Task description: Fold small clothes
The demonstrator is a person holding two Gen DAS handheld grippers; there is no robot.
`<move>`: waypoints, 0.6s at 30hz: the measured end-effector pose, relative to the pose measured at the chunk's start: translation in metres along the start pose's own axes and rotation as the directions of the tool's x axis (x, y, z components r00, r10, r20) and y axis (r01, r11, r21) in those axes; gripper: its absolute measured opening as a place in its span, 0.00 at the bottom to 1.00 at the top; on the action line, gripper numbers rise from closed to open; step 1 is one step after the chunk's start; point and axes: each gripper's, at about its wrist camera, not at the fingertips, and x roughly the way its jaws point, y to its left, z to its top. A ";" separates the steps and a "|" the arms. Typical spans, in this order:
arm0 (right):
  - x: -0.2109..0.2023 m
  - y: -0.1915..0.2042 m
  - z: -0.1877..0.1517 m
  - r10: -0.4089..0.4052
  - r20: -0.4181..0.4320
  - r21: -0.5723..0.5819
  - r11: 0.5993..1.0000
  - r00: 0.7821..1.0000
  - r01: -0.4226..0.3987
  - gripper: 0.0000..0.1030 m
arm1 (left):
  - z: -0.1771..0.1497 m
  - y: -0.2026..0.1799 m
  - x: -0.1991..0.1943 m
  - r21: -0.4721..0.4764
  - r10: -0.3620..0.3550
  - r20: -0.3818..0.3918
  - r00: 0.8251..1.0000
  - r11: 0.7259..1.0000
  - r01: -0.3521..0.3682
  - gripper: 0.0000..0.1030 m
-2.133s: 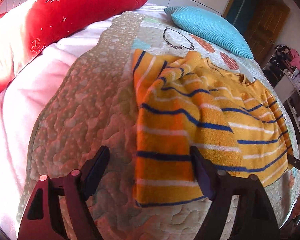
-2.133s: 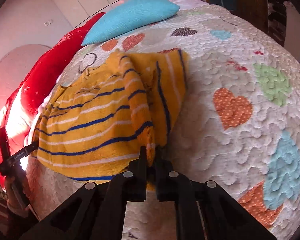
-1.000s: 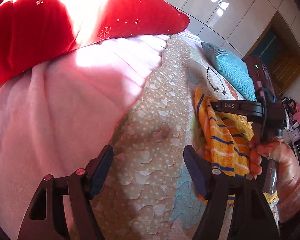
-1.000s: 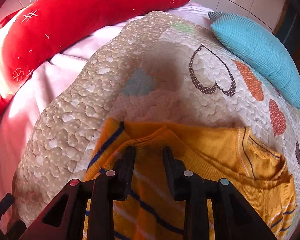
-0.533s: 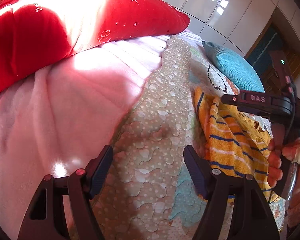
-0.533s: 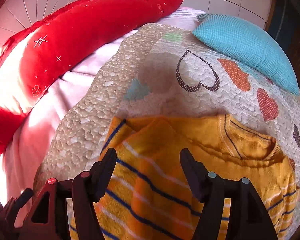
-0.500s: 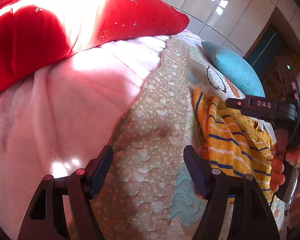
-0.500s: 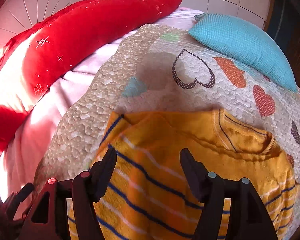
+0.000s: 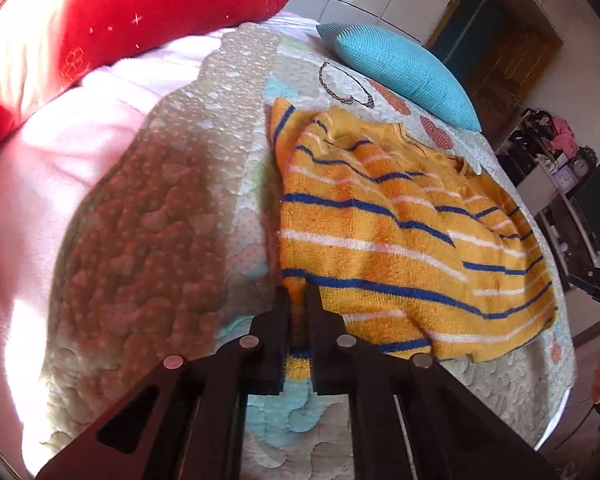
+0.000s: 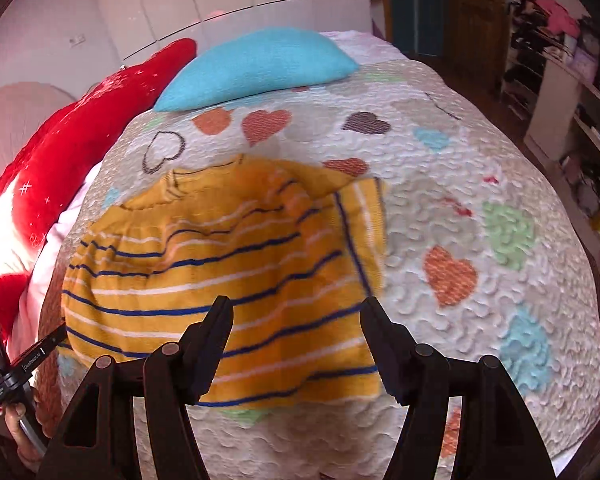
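Note:
An orange sweater (image 9: 388,232) with blue and white stripes lies partly folded on the heart-patterned quilt (image 9: 172,208). My left gripper (image 9: 296,300) is shut on the sweater's near left bottom corner. In the right wrist view the sweater (image 10: 228,264) lies with its collar toward the pillows and a sleeve folded over the body. My right gripper (image 10: 296,312) is open and empty, above the sweater's near hem. The left gripper's handle shows at the far left of the right wrist view (image 10: 16,364).
A turquoise pillow (image 10: 256,68) and a red pillow (image 9: 132,12) lie at the head of the bed. A pink blanket (image 9: 32,184) lies left of the quilt. Shelves (image 10: 572,92) with clutter stand to the right, past the bed's edge.
My left gripper has swung back to the sweater and shut on its near left corner. My right gripper has drawn back from the collar end to the hem side and stays open.

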 end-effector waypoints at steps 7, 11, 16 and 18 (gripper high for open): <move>-0.005 -0.061 -0.024 0.010 -0.011 0.144 0.990 1.000 -0.008 0.71 | 0.000 0.017 -0.020 -0.015 0.213 0.094 0.972 0.977 -0.213 0.07; 0.007 -0.064 -0.041 0.055 -0.028 0.177 0.983 0.998 -0.049 0.71 | 0.003 0.043 -0.020 -0.129 0.119 0.062 0.991 0.985 -0.110 0.15; 0.019 -0.064 -0.059 0.127 -0.024 0.230 0.966 0.992 -0.119 0.75 | 0.004 0.048 -0.032 -0.166 0.121 0.112 0.986 0.981 -0.101 0.47; 0.026 -0.066 -0.063 0.154 -0.026 0.265 0.954 0.988 -0.142 0.77 | 0.004 0.049 -0.036 -0.174 0.110 0.123 0.986 0.981 -0.087 0.54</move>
